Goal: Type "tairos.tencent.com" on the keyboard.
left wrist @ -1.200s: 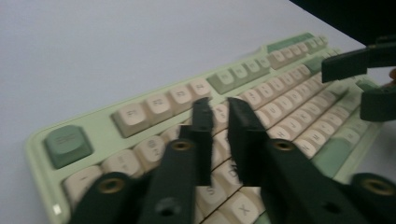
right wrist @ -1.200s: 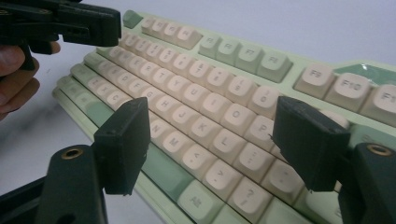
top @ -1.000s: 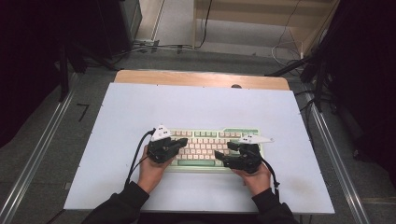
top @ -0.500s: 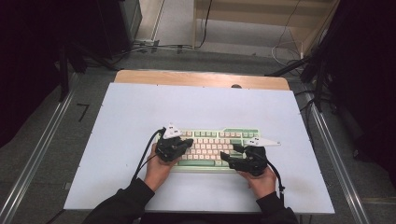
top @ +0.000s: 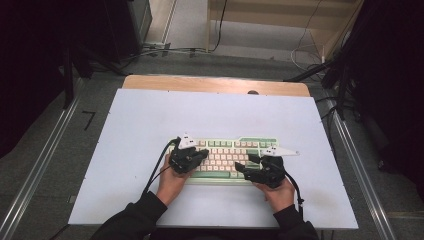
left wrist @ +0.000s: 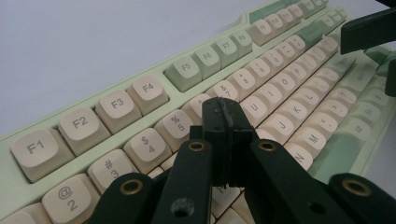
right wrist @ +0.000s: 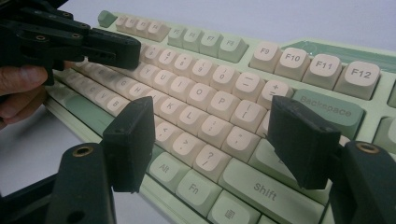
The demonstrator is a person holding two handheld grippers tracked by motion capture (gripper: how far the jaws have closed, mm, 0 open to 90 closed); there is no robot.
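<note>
1. The keyboard (top: pixel 227 159), pale green with cream keycaps, lies on the white table (top: pixel 150 120) near its front edge.
2. The left gripper (left wrist: pixel 227 122) has its jaws pressed together with nothing between them, poised over the keyboard's left half, near the number row.
3. The right gripper (right wrist: pixel 210 135) has its jaws spread wide above the keyboard's right half, over the punctuation keys and Shift.

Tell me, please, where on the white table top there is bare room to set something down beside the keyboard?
The white table top lies bare between the pale green and cream keyboard and the wooden far edge strip, and along both sides. The near edge is crowded: the shut left gripper and open right gripper sit over the keys.
</note>
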